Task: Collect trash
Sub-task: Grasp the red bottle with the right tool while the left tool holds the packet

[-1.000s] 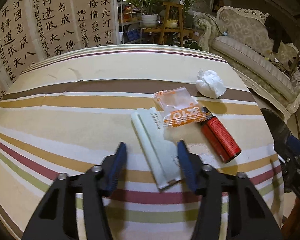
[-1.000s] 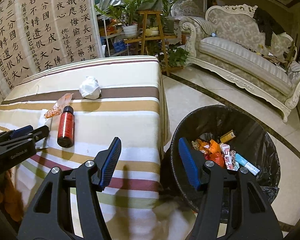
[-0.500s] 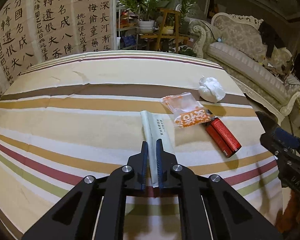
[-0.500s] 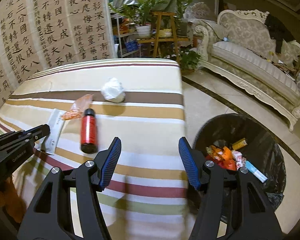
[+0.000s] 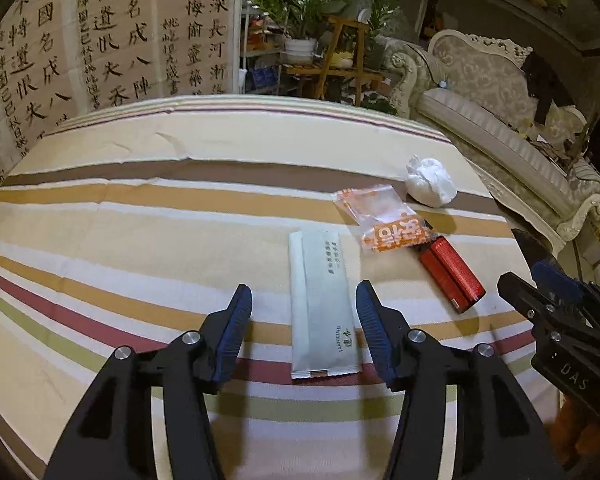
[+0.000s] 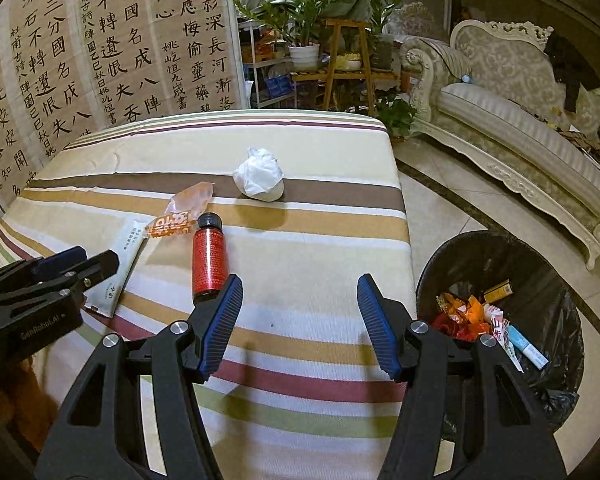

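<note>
the red bottle (image 5: 452, 276) has its cap hidden under the orange wrapper (image 5: 384, 220) (left wrist view).

The left gripper (image 5: 304, 320) hangs over a striped tablecloth (image 5: 140, 216), its jaws opening either side of a pale green sachet (image 5: 322, 308) lying flat, the pads clear of it; beyond lie an orange wrapper (image 5: 384, 220), a red bottle (image 5: 452, 276) on its side, and a white crumpled tissue (image 5: 430, 182); the right gripper (image 5: 540, 280) shows at the right edge.
</note>
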`<state>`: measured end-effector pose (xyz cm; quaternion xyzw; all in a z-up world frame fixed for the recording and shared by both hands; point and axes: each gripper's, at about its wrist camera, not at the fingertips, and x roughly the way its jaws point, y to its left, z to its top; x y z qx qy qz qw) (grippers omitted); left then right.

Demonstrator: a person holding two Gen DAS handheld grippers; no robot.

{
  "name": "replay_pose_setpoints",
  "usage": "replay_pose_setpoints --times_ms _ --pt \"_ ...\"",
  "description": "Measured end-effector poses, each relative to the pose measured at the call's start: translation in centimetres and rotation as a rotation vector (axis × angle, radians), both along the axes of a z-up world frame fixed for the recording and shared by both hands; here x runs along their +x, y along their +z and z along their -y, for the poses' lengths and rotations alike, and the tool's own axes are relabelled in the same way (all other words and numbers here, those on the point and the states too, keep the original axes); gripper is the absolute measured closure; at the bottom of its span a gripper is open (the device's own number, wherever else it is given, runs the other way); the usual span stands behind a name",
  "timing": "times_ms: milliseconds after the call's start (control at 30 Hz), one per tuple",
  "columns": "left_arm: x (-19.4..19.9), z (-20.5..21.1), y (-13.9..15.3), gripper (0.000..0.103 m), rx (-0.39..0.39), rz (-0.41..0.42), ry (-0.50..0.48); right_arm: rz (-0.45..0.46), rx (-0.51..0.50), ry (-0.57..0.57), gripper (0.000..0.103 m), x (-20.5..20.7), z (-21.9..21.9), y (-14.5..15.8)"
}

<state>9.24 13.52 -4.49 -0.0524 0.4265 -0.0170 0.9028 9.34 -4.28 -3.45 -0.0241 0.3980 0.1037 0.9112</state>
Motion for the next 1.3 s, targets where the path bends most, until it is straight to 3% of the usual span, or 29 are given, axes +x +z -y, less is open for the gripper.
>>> replay_pose_setpoints --times_ms 67,133,400,833,900,1067,1300 --pt "0.0 0.3 -0.4 0.05 0.019 -0.011 -0.014 0.0 0.0 0.003 0.045 0.0 -0.1 0.0" --pt "-0.1 0.8 -0.5 0.069 0.052 -0.004 -0.026 0.003 0.0 0.006 0.045 0.0 -0.2 0.1" --pt "-0.7 0.2 0.0 0.094 0.024 0.036 -0.028 0.002 0.001 0.031 0.045 0.4 -1.3 0.2" --pt "-1.1 -0.9 0.9 0.098 0.014 0.07 -0.013 -0.036 -0.009 0.107 0.046 1.5 -4.8 -0.3" --pt "-1.1 -1.2 0.9 0.098 0.01 0.071 -0.008 -0.046 -0.015 0.115 0.049 1.7 -5.1 -0.5" --pt "-1.4 -1.3 1.0 0.098 0.001 0.075 -0.003 -0.079 -0.031 0.141 0.079 1.7 -5.9 -1.2" --pt "-1.7 -1.3 1.3 0.099 -0.005 0.086 0.001 -0.069 -0.024 0.138 0.08 0.9 -5.5 -1.1"
